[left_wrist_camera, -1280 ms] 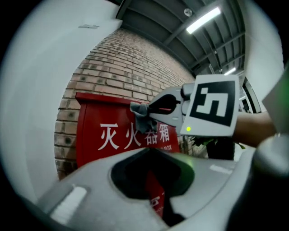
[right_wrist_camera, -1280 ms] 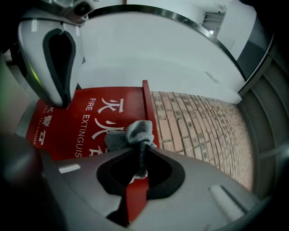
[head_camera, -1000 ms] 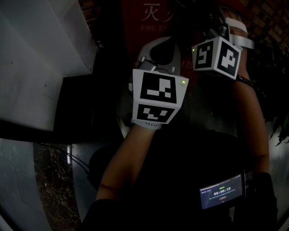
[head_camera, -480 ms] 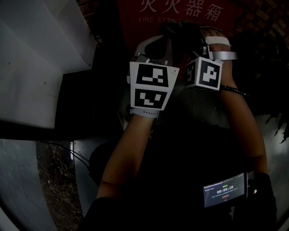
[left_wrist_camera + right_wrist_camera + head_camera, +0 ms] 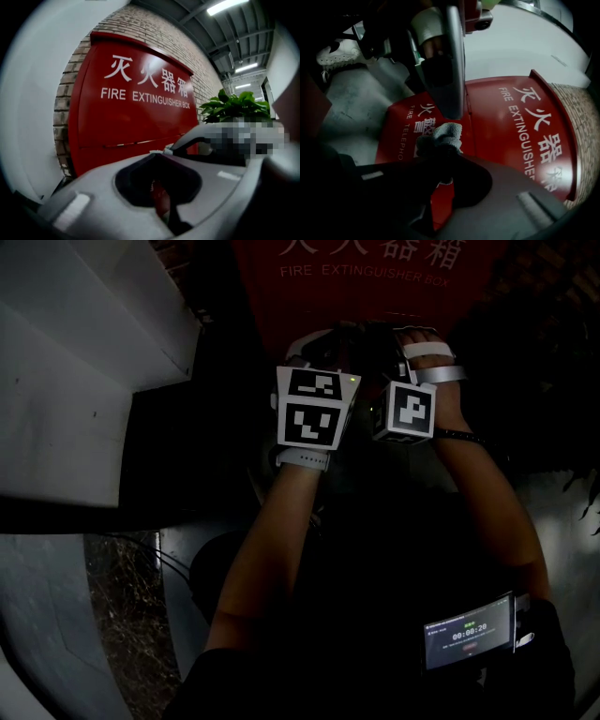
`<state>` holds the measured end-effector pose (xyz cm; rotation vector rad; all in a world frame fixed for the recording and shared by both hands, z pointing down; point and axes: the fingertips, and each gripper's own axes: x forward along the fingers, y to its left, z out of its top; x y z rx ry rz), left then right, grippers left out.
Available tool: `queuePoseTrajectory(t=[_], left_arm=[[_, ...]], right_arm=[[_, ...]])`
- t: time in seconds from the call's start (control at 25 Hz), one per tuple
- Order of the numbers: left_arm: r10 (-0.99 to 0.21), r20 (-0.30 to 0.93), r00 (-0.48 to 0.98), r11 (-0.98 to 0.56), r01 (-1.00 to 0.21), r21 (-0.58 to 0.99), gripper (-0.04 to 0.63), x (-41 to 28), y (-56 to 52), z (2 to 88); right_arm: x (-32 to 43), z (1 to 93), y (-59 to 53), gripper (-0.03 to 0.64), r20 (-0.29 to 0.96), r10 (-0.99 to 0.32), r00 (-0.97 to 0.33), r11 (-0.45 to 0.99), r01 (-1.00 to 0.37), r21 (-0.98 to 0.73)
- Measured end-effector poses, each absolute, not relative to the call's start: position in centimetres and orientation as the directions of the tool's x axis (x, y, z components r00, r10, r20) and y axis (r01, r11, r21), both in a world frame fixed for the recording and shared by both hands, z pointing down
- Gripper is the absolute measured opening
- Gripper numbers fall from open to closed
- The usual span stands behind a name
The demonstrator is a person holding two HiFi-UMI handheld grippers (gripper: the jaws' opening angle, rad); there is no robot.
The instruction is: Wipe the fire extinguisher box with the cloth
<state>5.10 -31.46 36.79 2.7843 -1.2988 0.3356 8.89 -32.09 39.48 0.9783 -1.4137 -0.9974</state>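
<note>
A white wall (image 5: 28, 117) fills the left, with a strip of brick (image 5: 63, 98) beside it. Against the brick stands one red box (image 5: 131, 126) lettered FIRE EXTINGUISHER BOX. The right gripper view shows a second red box (image 5: 401, 136) just beside it, lettered FIRE TELEPHO and then cut off. That makes two red boxes side by side on a grey floor (image 5: 361, 103). One leafy plant (image 5: 234, 105) stands to the right of the first box.

There are two grippers, each with one marker cube, held close together in front of the lower face of the box. The left gripper (image 5: 159, 153) has its jaws brought together at the tips, and I see nothing gripped between them. The right gripper (image 5: 443, 150) is closed on the one grey cloth (image 5: 443, 136), which bunches out past the jaw tips. The cloth sits in front of the seam between the two boxes. Whether it touches either box I cannot tell.

One white shoe (image 5: 335, 52) rests on the floor. One small lit screen (image 5: 467, 641) is strapped at the person's right side.
</note>
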Motion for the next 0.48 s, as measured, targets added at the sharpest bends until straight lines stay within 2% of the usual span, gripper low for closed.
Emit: queuePoseTrajectory(t=[0.24, 0.48], left_arm=[[-0.701, 0.322, 0.637, -0.670, -0.742, 0.009, 0.000, 5.9, -31.7, 41.6], [-0.655, 0.398, 0.642, -0.676, -0.733, 0.069, 0.000, 6.2, -31.5, 45.1]], right_arm=[[8.6, 43.9, -32.2, 0.038, 0.374, -0.924, -0.073, 0.378, -0.038, 0.925], [8.3, 46.1, -32.2, 0.038, 0.394, -0.915, -0.087, 0.399, -0.045, 0.916]])
